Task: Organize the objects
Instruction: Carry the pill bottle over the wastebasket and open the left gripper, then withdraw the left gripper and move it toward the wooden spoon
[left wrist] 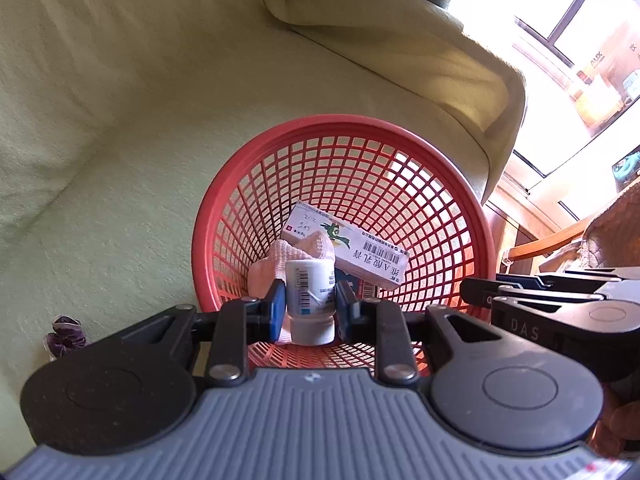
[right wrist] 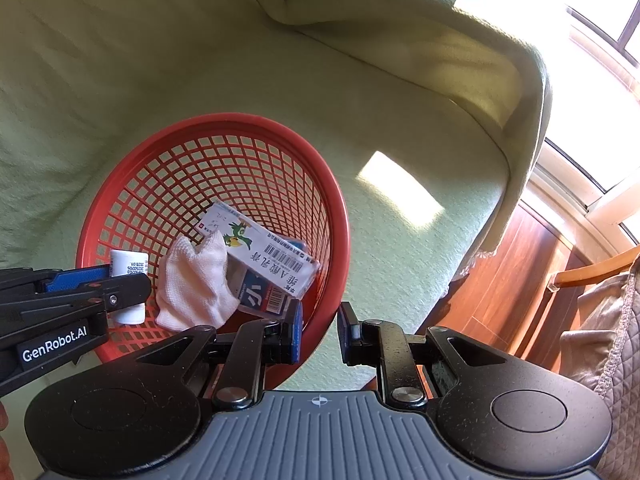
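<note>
left gripper (left wrist: 307,305) – pinching white bottle (left wrist: 310,300) over red basket (left wrist: 460,196) (on couch) | right gripper (right wrist: 319,332) – spread, holding nothing

White bottle (left wrist: 310,300) upright over red basket (left wrist: 280,148), seemingly above white cloth (right wrist: 192,280).

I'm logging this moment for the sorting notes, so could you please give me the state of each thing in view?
Left claw: shut on the small white plastic bottle, held upright over the basket.
Right claw: open, empty, beside the basket rim.
Round red plastic mesh basket: tilted on the green blanket.
White cardboard medicine box: leaning inside the basket.
White knitted cloth: crumpled inside the basket.
</note>
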The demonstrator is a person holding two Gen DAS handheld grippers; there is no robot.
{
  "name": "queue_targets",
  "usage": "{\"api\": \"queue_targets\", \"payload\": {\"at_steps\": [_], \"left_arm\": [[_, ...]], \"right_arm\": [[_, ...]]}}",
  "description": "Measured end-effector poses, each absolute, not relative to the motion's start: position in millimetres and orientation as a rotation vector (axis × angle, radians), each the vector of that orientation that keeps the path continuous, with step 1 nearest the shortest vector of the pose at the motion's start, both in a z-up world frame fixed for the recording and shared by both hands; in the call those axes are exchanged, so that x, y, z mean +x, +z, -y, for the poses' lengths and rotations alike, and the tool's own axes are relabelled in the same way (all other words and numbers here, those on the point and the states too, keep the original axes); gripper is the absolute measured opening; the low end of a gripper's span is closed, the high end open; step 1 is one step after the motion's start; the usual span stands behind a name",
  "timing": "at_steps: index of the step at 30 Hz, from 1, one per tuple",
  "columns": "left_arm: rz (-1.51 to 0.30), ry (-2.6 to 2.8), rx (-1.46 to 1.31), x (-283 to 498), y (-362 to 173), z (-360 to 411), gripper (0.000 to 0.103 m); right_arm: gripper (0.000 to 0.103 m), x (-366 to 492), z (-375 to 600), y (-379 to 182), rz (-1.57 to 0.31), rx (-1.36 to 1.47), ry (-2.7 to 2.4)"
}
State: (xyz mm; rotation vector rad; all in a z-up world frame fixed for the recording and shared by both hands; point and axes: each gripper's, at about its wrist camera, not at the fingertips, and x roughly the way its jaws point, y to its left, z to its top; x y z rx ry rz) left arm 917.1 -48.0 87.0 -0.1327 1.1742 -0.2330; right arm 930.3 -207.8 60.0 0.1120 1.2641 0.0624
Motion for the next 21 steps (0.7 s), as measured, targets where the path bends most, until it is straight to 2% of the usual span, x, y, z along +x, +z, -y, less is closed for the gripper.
{"api": "queue_targets", "payload": {"at_steps": [3,4,6,11,21], "left_arm": [[-1.177,-0.237,-0.128,917,85,50,0.023],[-1.177,-0.237,-0.127,917,85,50,0.026],[-1.161,-0.242,-0.125,915,87,49,0.046],[-1.134,-0.251,-0.141,909,93,42,0.052],[-1.076,-0.125,-0.161,875,104,-18,0.052]], "right_arm": [[0.015,930,208,60,-1.265,0.114,0.063],[0.015,931,208,60,-1.266,0.115,0.064],[0.015,931,208,59,-1.268,0.116,0.065],[0.015,931,208,59,-1.270,0.115,0.065],[0.015,931,208,59,-1.273,0.107,0.065]]}}
